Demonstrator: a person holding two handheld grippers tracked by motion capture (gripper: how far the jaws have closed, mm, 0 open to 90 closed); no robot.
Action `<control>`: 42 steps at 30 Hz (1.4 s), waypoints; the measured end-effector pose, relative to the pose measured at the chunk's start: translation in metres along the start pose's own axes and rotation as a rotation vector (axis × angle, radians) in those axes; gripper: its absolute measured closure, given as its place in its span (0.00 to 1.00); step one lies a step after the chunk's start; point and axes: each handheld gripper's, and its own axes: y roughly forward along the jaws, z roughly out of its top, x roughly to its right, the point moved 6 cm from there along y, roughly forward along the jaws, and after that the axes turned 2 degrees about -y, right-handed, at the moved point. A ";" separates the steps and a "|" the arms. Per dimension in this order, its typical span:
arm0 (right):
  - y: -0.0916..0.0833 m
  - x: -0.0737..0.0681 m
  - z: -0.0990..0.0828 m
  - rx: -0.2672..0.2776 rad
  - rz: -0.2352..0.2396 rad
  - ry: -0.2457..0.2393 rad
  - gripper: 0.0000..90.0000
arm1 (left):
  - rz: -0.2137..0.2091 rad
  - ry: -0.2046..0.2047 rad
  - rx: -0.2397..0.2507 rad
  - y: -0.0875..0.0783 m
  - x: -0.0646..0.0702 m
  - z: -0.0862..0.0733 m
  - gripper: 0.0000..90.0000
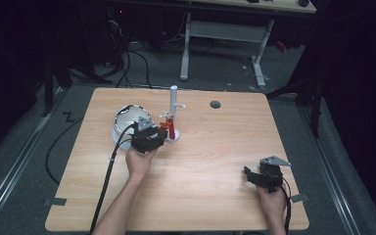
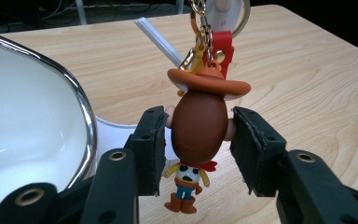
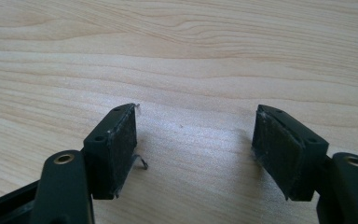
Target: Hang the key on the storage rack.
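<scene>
We are viewing a cowboy keychain figure (image 2: 199,128) hanging head-up by its gold clasp (image 2: 200,44) and red strap (image 2: 223,46) from a peg of the white stand (image 1: 173,105), its long axis running vertical. The left gripper (image 2: 198,144) is closing its jaws on the figure's brown head from both sides, pads pressing at the ears, so the figure is lying squarely between them. Beside it a white bowl (image 2: 32,126) is sitting on the table (image 1: 215,147). The left hand (image 1: 139,161) is reaching forward, level. The right gripper (image 3: 193,149) is resting well apart near the table's near right corner, jaws standing apart over bare wood.
</scene>
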 end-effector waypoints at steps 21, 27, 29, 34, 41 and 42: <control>0.000 0.000 0.000 0.000 0.000 0.000 0.35 | 0.015 0.005 -0.066 0.009 0.000 -0.009 0.60; 0.000 0.000 0.000 0.000 0.000 0.000 0.35 | 0.030 0.018 -0.065 0.005 -0.001 -0.011 0.51; 0.000 0.000 0.000 0.000 0.000 0.000 0.35 | 0.027 0.005 -0.063 0.003 -0.001 -0.012 0.50; 0.000 0.000 0.000 0.000 0.000 0.000 0.35 | 0.029 0.006 -0.063 -0.005 -0.002 -0.014 0.47; 0.000 0.000 0.000 0.000 0.000 0.000 0.35 | 0.016 0.036 -0.043 -0.018 0.004 -0.009 0.46; 0.000 0.000 0.000 0.000 0.000 0.000 0.35 | 0.016 0.036 -0.043 -0.018 0.004 -0.009 0.46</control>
